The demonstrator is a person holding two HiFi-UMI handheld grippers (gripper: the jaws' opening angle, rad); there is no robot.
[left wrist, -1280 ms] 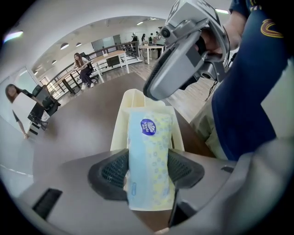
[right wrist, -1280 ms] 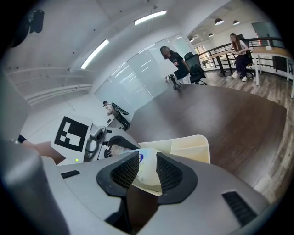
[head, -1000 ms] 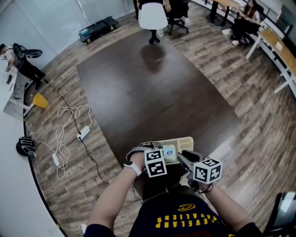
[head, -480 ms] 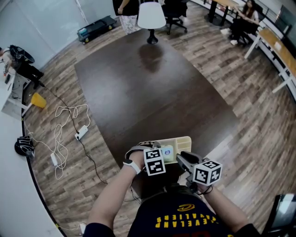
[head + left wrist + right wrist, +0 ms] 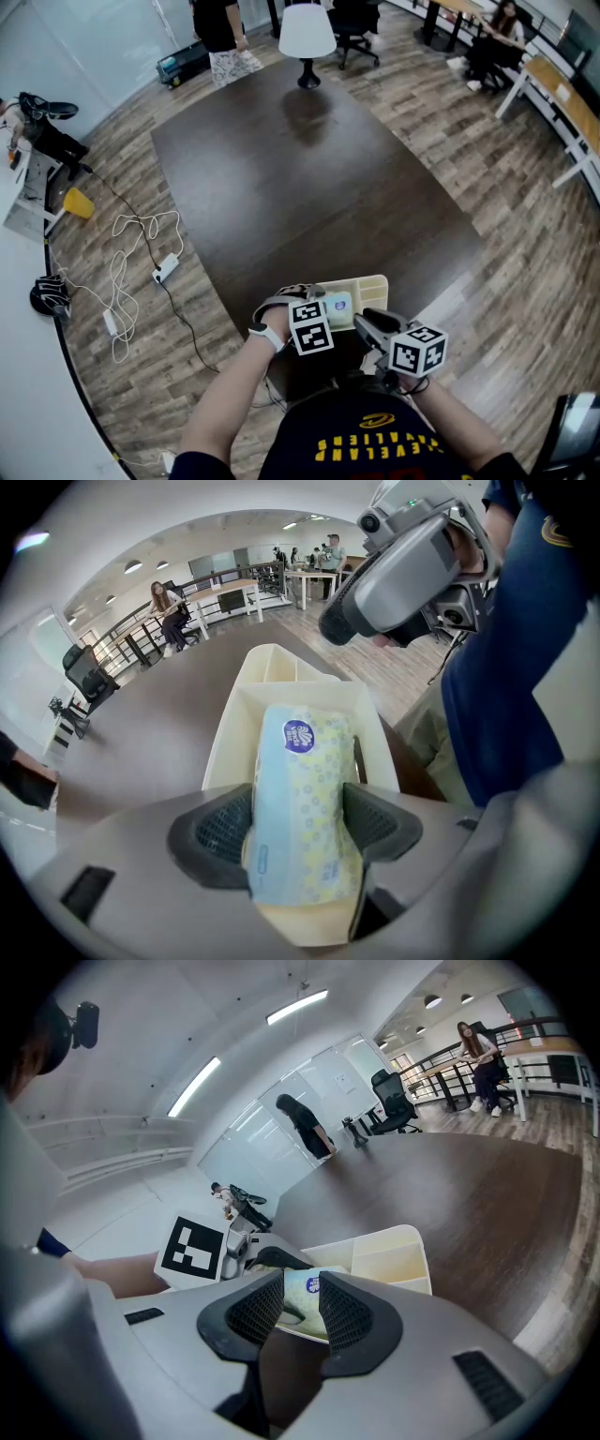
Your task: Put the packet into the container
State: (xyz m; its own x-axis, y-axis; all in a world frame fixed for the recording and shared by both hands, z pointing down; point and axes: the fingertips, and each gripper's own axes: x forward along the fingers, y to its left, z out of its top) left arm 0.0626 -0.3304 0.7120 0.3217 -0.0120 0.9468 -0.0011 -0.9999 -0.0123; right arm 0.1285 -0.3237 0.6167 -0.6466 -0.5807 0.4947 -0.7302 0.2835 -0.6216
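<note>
A pale blue and yellow tissue packet [image 5: 305, 799] lies lengthwise in the near compartment of a cream divided container [image 5: 281, 667] at the table's near edge. My left gripper [image 5: 298, 822] has its pads against the packet's two sides, and its jaws are opening. In the head view the packet [image 5: 339, 306] shows just past the left gripper [image 5: 328, 314], with the container [image 5: 373, 286] under it. My right gripper [image 5: 370, 323] hangs just right of the container. In the right gripper view its jaws [image 5: 300, 1307] stand narrowly apart with nothing between them, and the packet [image 5: 305, 1290] lies beyond.
The dark wooden table [image 5: 309, 178] stretches away from the container. A white chair [image 5: 307, 30] stands at its far end, and a person [image 5: 220, 33] stands beside that end. White cables [image 5: 141, 244] lie on the floor to the left.
A person has walked leftward past the table's far end. Both grippers, the packet and the container have hardly shifted.
</note>
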